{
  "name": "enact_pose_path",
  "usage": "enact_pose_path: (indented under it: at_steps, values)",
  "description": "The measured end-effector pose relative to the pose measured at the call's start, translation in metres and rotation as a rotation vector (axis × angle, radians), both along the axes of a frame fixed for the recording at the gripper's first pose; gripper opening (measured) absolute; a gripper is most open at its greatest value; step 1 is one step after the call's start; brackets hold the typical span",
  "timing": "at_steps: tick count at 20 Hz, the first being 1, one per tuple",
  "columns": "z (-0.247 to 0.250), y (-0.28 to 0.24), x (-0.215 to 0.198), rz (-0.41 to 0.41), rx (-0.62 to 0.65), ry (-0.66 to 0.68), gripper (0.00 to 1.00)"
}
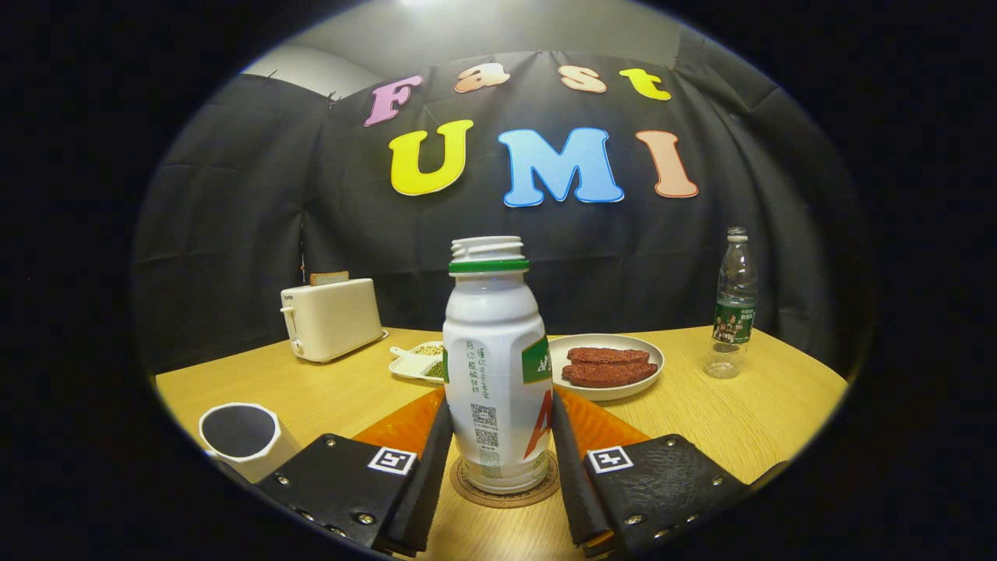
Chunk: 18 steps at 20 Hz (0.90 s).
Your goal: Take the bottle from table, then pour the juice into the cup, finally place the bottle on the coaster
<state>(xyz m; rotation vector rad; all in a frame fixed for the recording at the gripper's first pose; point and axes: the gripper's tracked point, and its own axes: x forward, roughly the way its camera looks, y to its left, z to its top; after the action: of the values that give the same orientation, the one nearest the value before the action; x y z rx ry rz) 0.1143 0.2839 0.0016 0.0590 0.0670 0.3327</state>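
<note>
A white juice bottle [496, 366] with a green neck ring and no cap stands upright on a round cork coaster [506, 497]. My gripper [500, 405] is shut on the bottle, one finger pressed against each side of its lower body. A white cup [237, 436] with a dark inside stands on the table to the left of the left finger, close to the table's near edge. The liquid level in the cup and the bottle is not visible.
An orange mat [604, 427] lies under and behind the coaster on the wooden table [748, 421]. Beyond the bottle sit a plate [653, 357] of reddish-brown patties, a small white dish [413, 365] of beans, a white toaster [331, 318] at back left and a clear water bottle [734, 304] at back right.
</note>
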Motion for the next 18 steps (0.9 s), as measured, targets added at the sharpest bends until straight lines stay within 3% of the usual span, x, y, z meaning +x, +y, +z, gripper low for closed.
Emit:
enact_pose_path:
  at_steps: [8,9,10,18]
  values:
    - [0.016,0.000,-0.004,-0.001,0.037,-0.045,0.78]
    - [0.022,-0.002,-0.006,-0.015,0.035,-0.065,0.97]
    - [0.031,-0.007,-0.009,-0.031,0.027,-0.092,1.00]
    - [0.139,-0.039,-0.073,-0.066,0.021,-0.257,0.99]
